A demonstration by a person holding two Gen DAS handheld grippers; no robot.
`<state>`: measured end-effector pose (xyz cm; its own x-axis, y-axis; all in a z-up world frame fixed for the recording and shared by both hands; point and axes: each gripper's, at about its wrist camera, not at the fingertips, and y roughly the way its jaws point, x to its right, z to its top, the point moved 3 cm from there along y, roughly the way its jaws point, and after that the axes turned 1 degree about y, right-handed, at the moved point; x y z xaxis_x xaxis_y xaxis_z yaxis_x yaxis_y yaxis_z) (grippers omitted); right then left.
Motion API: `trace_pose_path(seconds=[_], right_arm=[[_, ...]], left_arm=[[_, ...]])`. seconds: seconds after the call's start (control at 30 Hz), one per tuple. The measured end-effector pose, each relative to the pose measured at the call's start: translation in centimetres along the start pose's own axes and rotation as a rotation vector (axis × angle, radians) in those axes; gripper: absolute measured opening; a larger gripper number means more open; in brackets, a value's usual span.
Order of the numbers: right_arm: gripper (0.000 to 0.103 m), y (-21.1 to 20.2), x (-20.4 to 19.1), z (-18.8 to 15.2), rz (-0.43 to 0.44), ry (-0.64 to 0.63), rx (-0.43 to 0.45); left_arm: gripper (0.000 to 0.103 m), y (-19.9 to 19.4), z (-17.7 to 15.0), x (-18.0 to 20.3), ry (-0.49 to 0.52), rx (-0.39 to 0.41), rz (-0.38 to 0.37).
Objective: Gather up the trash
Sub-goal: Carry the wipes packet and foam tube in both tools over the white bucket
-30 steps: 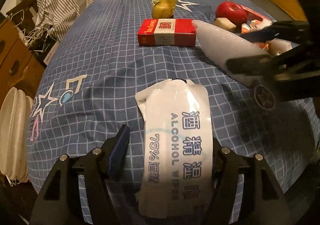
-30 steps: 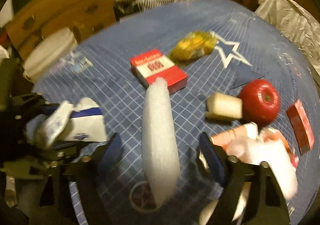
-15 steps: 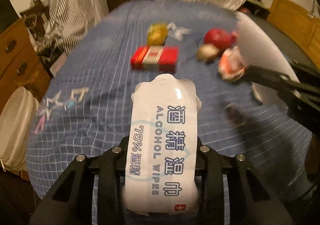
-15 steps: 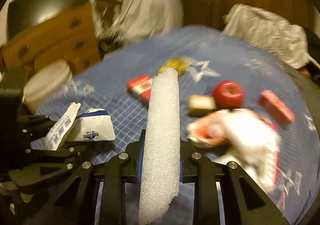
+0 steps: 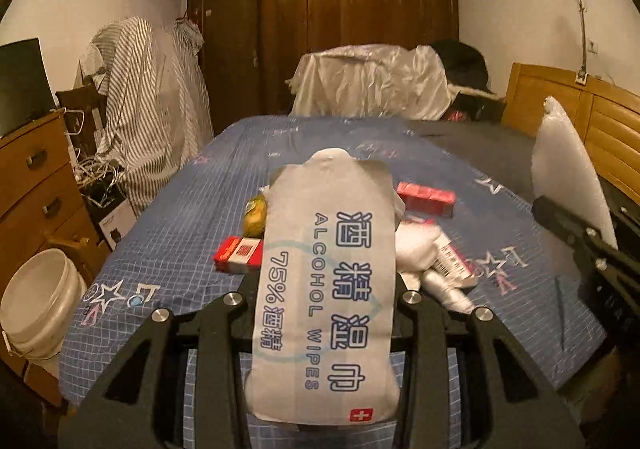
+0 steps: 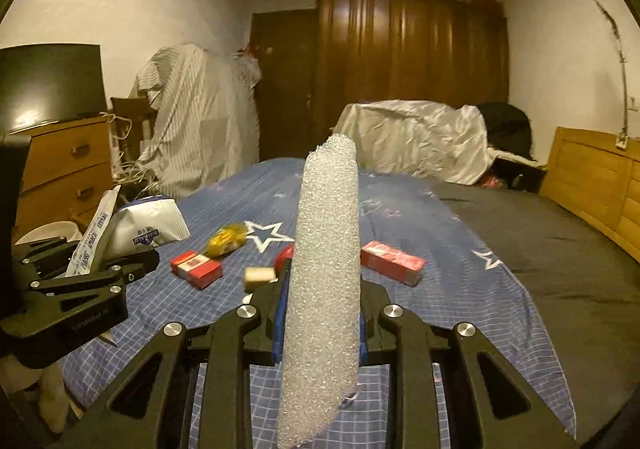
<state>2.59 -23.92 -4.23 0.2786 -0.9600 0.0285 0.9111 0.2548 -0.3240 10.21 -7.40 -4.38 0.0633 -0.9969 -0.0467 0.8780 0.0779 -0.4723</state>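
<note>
My left gripper (image 5: 326, 291) holds a white "alcohol wipes" pack (image 5: 332, 209) upright above the blue checked bed (image 5: 180, 217); its jaws are opening slightly while the pads still press the pack's sides. My right gripper (image 6: 322, 289) is shut on a long roll of white foam wrap (image 6: 326, 233), which stands up in front of the camera. The right wrist view shows the wipes pack (image 6: 148, 227) at the left in the left gripper (image 6: 120, 265). The foam wrap (image 5: 564, 169) appears at the right of the left wrist view.
On the bed lie a red cigarette box (image 6: 196, 269), a yellow wrapper (image 6: 226, 241), a beige block (image 6: 259, 276), a red carton (image 6: 392, 262) and crumpled white packaging (image 5: 424, 253). A white bucket (image 5: 40, 297) stands on the floor at the left by wooden drawers (image 5: 32, 177).
Both grippers closed on their items, the wipes pack and the foam wrap, and lifted them off the bed. Both cameras tilted up from the bedspread to the room.
</note>
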Motion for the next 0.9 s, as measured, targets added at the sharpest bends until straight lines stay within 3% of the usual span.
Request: trace_pose_path(seconds=[0.13,0.53,0.7,0.9], right_arm=[[0.027,-1.5,0.4,0.1,-0.026,-0.002,0.017],[0.027,-1.3,-0.8,0.8,-0.006,-0.005,0.003],[0.027,0.1,-3.6,2.0,0.073,-0.026,-0.006],[0.027,2.3,-9.3,4.6,0.209,-0.054,-0.010]], left_arm=[[0.036,-1.0,0.3,0.9,0.001,0.034,-0.002],[0.036,-1.4,0.6,0.0,-0.011,0.032,-0.016],[0.036,-1.8,1.3,-2.5,-0.045,0.037,0.021],[0.036,-2.4,1.9,-9.1,-0.119,0.034,0.120]])
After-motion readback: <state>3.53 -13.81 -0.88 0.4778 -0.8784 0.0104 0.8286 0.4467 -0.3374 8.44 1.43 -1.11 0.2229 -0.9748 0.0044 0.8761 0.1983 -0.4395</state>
